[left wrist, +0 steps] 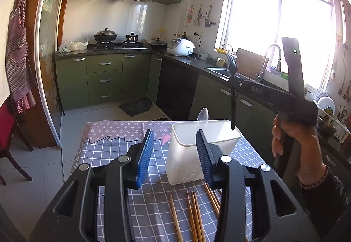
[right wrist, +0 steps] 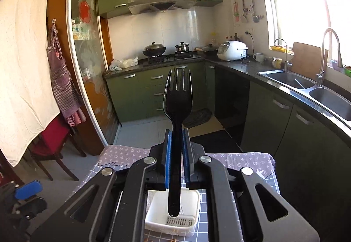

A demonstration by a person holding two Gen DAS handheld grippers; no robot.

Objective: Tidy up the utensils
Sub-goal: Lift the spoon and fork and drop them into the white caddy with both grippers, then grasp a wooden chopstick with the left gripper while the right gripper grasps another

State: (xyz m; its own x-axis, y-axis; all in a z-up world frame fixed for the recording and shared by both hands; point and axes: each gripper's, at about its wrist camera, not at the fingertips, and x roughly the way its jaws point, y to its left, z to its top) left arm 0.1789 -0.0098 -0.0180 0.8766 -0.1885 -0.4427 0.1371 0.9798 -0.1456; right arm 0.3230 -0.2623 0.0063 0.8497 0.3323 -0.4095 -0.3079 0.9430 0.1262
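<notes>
A white utensil holder (left wrist: 183, 158) stands on the checked tablecloth, with a pale spoon (left wrist: 203, 113) upright inside it. My left gripper (left wrist: 174, 132) is open just in front of the holder, its blue pads (left wrist: 145, 154) holding nothing. Several wooden chopsticks (left wrist: 194, 215) lie on the cloth beneath it. My right gripper (right wrist: 176, 132) is shut on a black fork (right wrist: 178, 97), tines up. The fork's handle hangs over the holder (right wrist: 193, 202). In the left wrist view the fork (left wrist: 233, 97) hangs above the holder's right rim, held by the right gripper (left wrist: 236, 79).
A hand with a bead bracelet (left wrist: 294, 141) grips the right tool. The table (left wrist: 114, 149) ends just beyond the holder. Green cabinets and a dark counter with a sink (right wrist: 291, 81) run along the right. A red chair (right wrist: 52, 138) stands at the left.
</notes>
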